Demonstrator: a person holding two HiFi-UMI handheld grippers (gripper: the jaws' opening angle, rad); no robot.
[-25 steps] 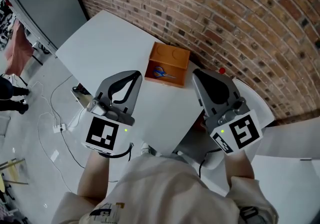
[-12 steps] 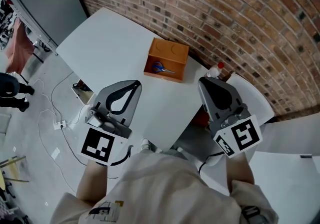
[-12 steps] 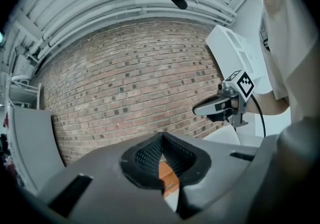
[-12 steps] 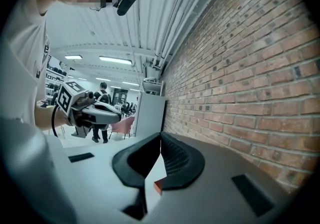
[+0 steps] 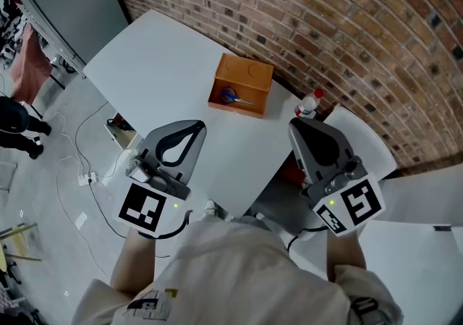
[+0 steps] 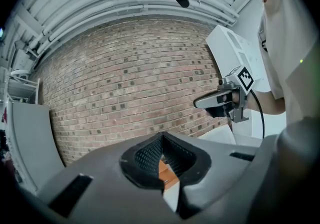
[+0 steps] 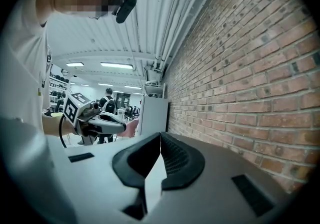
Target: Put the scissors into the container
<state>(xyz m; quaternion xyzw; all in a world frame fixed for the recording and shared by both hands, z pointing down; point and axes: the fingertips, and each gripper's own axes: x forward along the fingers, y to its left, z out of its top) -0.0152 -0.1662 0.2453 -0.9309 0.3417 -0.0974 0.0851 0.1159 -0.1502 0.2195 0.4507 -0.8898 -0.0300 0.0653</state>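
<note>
Lying inside the orange container at upper centre of the head view, on the white table, are blue-handled scissors. Lower down, the left gripper and right gripper each have jaws pressed together, empty.

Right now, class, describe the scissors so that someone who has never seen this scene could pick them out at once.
Start at the brick wall and find the white table beside it. Near the wall sits an open orange container; the scissors lie inside it, the only thing in there, marked by blue handles.
</note>
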